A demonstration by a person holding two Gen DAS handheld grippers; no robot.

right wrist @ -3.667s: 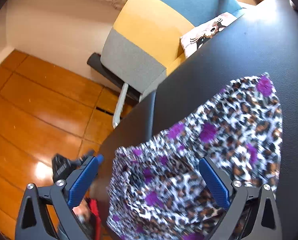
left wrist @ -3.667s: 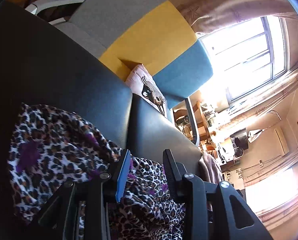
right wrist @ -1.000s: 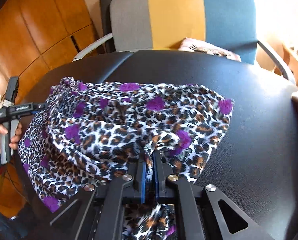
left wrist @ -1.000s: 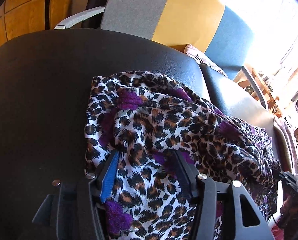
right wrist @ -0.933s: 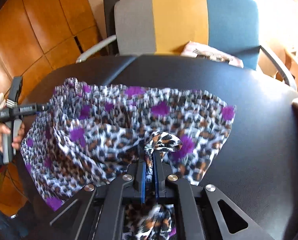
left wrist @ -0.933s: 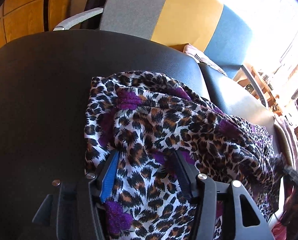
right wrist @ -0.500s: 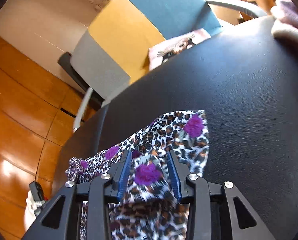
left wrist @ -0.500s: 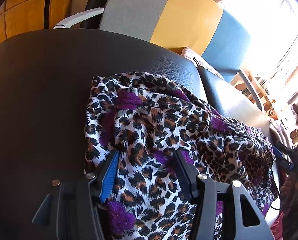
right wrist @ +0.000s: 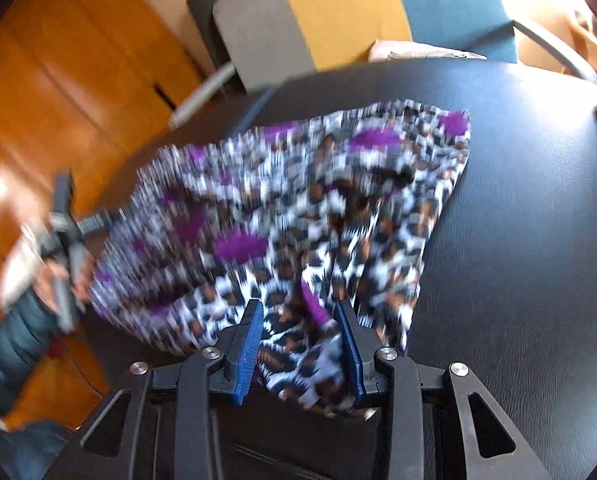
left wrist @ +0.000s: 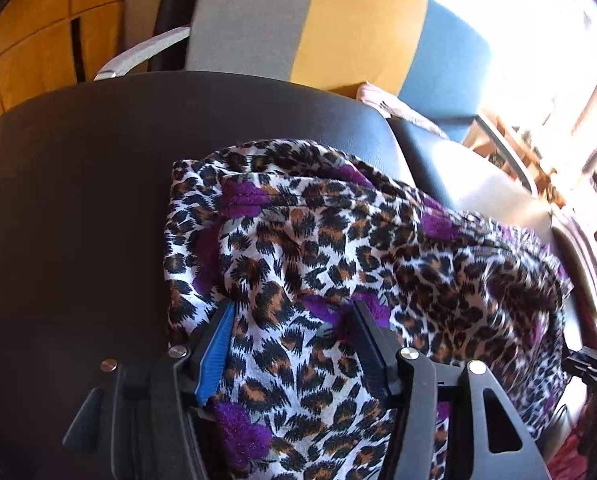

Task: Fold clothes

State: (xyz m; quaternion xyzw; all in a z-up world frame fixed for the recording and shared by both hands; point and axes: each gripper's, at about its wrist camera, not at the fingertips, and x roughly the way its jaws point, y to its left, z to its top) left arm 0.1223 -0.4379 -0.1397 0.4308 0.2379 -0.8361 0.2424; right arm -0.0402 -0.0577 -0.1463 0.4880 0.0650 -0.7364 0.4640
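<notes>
A second ago the right gripper (right wrist: 300,354) was pinched tight on a bunched ridge of the leopard-print garment (right wrist: 298,216); it has since let go and swung, and its jaws now stand partly apart and are closing again, with a loose fold of cloth between the blue pads at 6 o'clock in its view. Whether the pads press on that fold cannot be told through the blur. By this reading one fold has been laid and the right hand is reaching for its next hold, so the folding looks only partly done.

The left gripper (left wrist: 290,344) has hardly shifted; its jaws are about half open and widening slightly, straddling cloth at 6 o'clock, the pads seemingly not pressing it.

The garment is thin, limp fabric, white with brown-black spots and fuzzy purple patches, lying rumpled in several layers with a straight hem at 1 o'clock in the right view. It rests on a black padded surface (right wrist: 538,240) with a fine leather grain and a rounded edge.

At 9 o'clock, the person's left hand (right wrist: 54,276) and a dark sleeve show, blurred.

Farther off, at 12 o'clock, stands a chair (left wrist: 338,24) with a grey, yellow and blue back, then glossy orange-brown wooden panels (right wrist: 78,60)
</notes>
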